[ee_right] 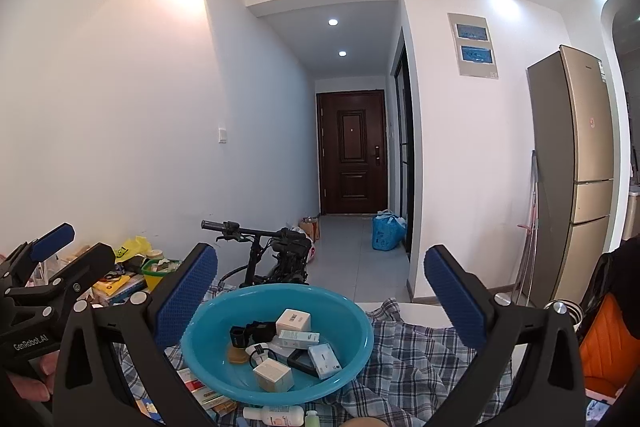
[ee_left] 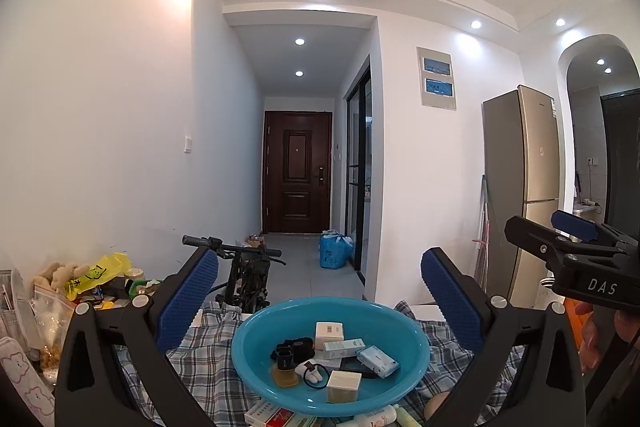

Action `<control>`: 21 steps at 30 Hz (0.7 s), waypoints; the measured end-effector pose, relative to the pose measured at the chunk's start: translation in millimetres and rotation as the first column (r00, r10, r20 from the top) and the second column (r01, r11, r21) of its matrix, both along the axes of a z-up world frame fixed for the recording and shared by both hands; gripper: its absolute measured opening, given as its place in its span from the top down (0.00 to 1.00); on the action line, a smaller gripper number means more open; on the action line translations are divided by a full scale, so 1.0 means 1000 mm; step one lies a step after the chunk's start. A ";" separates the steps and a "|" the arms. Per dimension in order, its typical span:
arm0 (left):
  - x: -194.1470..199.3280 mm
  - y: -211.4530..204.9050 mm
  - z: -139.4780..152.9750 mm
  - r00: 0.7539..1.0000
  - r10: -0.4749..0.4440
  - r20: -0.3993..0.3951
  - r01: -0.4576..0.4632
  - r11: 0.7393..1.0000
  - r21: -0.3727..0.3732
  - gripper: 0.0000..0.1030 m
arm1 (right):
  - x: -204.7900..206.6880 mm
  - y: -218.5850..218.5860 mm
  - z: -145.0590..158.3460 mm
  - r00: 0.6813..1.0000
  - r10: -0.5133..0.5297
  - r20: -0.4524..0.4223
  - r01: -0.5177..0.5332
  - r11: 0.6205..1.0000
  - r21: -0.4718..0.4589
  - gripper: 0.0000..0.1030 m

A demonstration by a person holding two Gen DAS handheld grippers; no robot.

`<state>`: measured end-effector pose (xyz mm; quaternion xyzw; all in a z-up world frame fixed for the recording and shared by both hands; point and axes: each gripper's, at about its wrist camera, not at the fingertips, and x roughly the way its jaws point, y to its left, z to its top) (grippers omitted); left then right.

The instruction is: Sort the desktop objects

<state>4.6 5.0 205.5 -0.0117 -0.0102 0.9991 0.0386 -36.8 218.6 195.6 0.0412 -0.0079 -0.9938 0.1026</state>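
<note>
Two grippers, left gripper (ee_left: 320,291) and right gripper (ee_right: 320,287), blue-padded fingers spread wide, empty. Between fingers, below: one round turquoise plastic basin (ee_left: 256,331) holding three white boxes, more small items. Blue-white plaid cloth (ee_right: 420,359) underneath. White hallway, brown door (ee_left: 297,171) beyond.

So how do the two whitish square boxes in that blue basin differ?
The far box stands near the back of the blue basin, showing a barcode label; the near box sits at the front and shows none. The near box has tan sides; the far box looks white all over. Both are small and cube-like.
</note>
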 end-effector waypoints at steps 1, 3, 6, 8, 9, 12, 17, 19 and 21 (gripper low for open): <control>0.002 0.001 0.000 1.000 -0.003 0.001 0.003 1.000 -0.007 0.00 | 0.003 0.001 0.000 1.000 -0.002 -0.004 0.002 1.000 -0.002 0.00; 0.005 0.001 -0.001 1.000 0.000 0.008 0.000 1.000 -0.014 0.00 | 0.007 0.001 -0.001 1.000 -0.003 -0.007 0.003 1.000 -0.001 0.00; 0.009 -0.001 0.001 1.000 0.003 0.012 -0.003 1.000 -0.002 0.00 | 0.012 0.001 -0.002 1.000 0.003 -0.003 -0.003 1.000 -0.001 0.00; 0.015 0.000 0.005 1.000 0.002 0.003 -0.002 1.000 -0.004 0.00 | 0.018 0.003 -0.002 1.000 0.006 -0.009 -0.006 1.000 -0.007 0.00; 0.019 0.001 0.006 1.000 0.006 -0.010 -0.006 1.000 -0.006 0.00 | 0.021 0.005 -0.002 1.000 0.006 -0.013 -0.006 1.000 -0.011 0.00; 0.034 0.003 0.008 0.999 0.009 -0.040 -0.009 1.000 -0.004 0.00 | 0.031 0.007 -0.001 1.000 0.004 -0.023 -0.004 1.000 -0.010 0.00; 0.043 0.011 0.005 0.999 -0.006 -0.035 0.005 1.000 -0.019 0.00 | 0.046 0.011 0.000 0.999 -0.007 -0.042 0.007 1.000 0.000 0.00; 0.046 0.013 0.002 0.999 -0.013 -0.033 0.012 1.000 -0.027 0.00 | 0.050 0.012 -0.001 0.999 -0.010 -0.045 0.010 1.000 -0.001 0.00; 0.048 0.014 0.000 0.999 -0.023 -0.028 0.022 0.999 -0.030 0.00 | 0.050 0.012 -0.003 0.999 -0.015 -0.041 0.015 1.000 -0.001 0.00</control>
